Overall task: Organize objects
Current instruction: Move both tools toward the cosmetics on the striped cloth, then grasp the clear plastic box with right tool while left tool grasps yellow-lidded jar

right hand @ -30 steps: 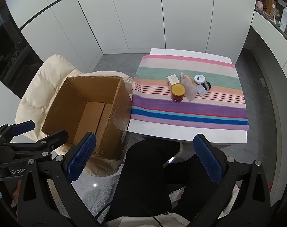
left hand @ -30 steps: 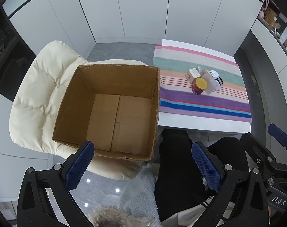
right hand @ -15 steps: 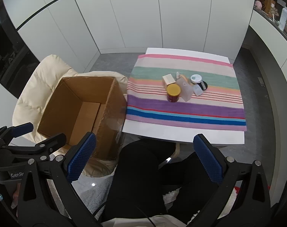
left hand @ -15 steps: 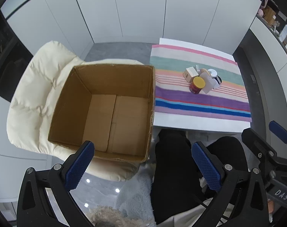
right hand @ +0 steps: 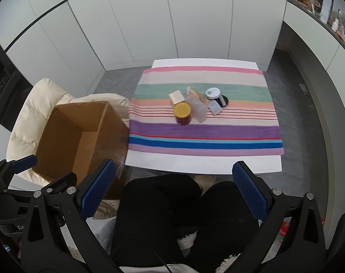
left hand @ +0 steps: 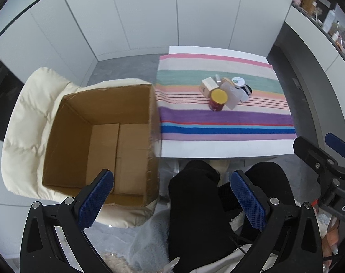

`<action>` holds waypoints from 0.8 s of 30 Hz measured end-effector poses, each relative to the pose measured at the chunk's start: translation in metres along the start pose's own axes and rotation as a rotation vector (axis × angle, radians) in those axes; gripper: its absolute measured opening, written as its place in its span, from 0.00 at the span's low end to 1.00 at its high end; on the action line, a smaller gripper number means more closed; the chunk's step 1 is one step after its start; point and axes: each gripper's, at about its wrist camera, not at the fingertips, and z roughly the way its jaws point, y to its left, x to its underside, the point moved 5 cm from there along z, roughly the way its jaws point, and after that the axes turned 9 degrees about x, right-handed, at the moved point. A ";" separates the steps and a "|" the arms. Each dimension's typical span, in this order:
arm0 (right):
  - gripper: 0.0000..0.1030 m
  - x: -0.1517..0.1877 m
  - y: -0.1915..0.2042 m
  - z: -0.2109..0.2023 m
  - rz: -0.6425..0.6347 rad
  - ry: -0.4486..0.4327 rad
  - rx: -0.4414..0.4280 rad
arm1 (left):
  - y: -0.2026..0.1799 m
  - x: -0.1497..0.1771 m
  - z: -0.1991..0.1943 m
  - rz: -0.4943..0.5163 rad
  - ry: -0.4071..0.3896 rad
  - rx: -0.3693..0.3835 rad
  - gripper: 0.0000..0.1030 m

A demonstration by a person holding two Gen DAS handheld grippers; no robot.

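A small cluster stands mid-cloth on the striped table: a red jar with a yellow lid, a small beige box, a frosted bottle lying down, a white-lidded jar and a black round item. An empty cardboard box sits on a cream chair left of the table. My left gripper hangs open over the box's near edge and the person's lap. My right gripper is open, well short of the table, holding nothing.
A white table carries the striped cloth. The cream padded chair holds the box. The person's black-trousered legs fill the foreground. White cabinet walls stand behind, and a counter with bottles runs along the right.
Both views have shifted rightward and a little forward: the box slid left in frame and the table with its cluster came nearer the centre. Both grippers stayed open.
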 end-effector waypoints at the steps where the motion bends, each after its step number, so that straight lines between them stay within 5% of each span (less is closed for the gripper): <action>1: 1.00 -0.001 -0.006 0.003 0.006 0.001 0.002 | -0.004 -0.001 0.003 0.002 0.005 0.010 1.00; 8: 1.00 -0.011 -0.043 0.014 -0.004 -0.045 0.035 | -0.033 -0.017 0.030 -0.002 0.025 0.115 1.00; 14: 1.00 -0.024 -0.077 0.034 -0.025 -0.103 0.134 | -0.051 -0.041 0.058 -0.016 -0.002 0.128 1.00; 19: 1.00 -0.036 -0.094 0.078 -0.102 -0.146 0.215 | -0.054 -0.075 0.092 -0.090 -0.089 0.168 1.00; 24: 1.00 -0.038 -0.101 0.116 -0.096 -0.195 0.106 | -0.058 -0.094 0.141 -0.099 -0.062 0.155 0.99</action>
